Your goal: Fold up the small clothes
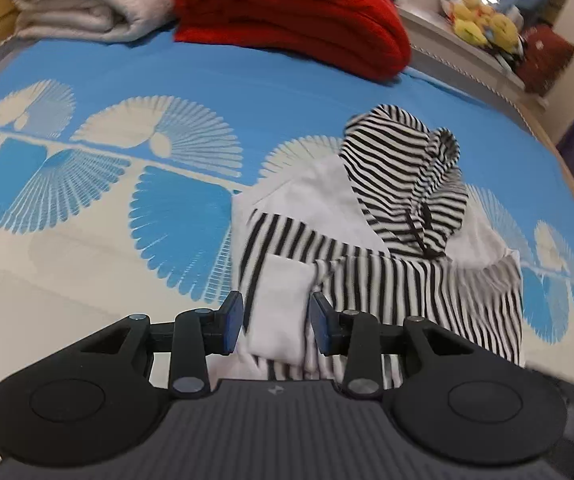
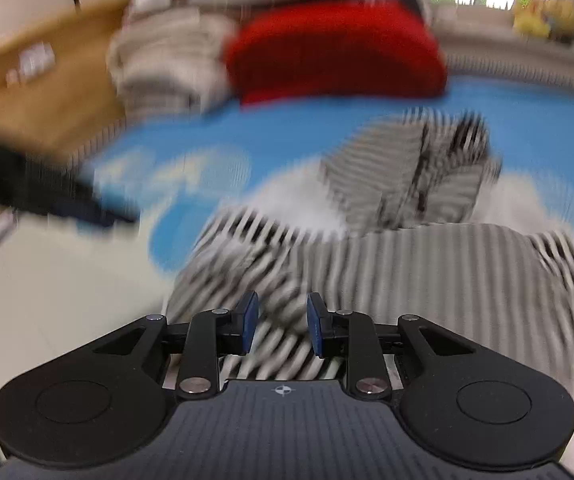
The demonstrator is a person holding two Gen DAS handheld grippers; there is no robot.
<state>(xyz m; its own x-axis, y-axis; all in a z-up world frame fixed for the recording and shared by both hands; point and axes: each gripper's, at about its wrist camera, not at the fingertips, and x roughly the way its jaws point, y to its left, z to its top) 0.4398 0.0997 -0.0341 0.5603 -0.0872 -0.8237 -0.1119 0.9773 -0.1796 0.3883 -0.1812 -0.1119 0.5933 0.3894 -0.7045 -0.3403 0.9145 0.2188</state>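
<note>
Left gripper: jaws partly apart, blue pads facing each other across a clear gap; nothing pinched, so released. A white sleeve end or cuff of the striped hoodie shows through that gap, lying on the bed below the pads; no pad seen pressing on it, though contact underneath cannot be ruled out from this angle. The garment is black-and-white striped with white panels, partly folded, its hood lying uppermost and farther from the fingers, drawstring visible. It rests on a blue bedspread printed with white fan shapes, ahead and to the right of the left fingers. Right gripper: view heavily motion-blurred; jaws partly apart, a somewhat narrower gap than the left, blue pads visible on both sides, nothing clamped between them. Striped cloth fills the space under and beyond the right fingertips; whether the pads touch it cannot be told through the blur. The hood sits farther off, up and right of the right fingers. At the far end of the bed: a folded red blanket and, beside it to the left, a folded cream blanket, both well apart from the hoodie. A dark blurred shape at the left edge of the right wrist view; cannot identify it with certainty.
</note>
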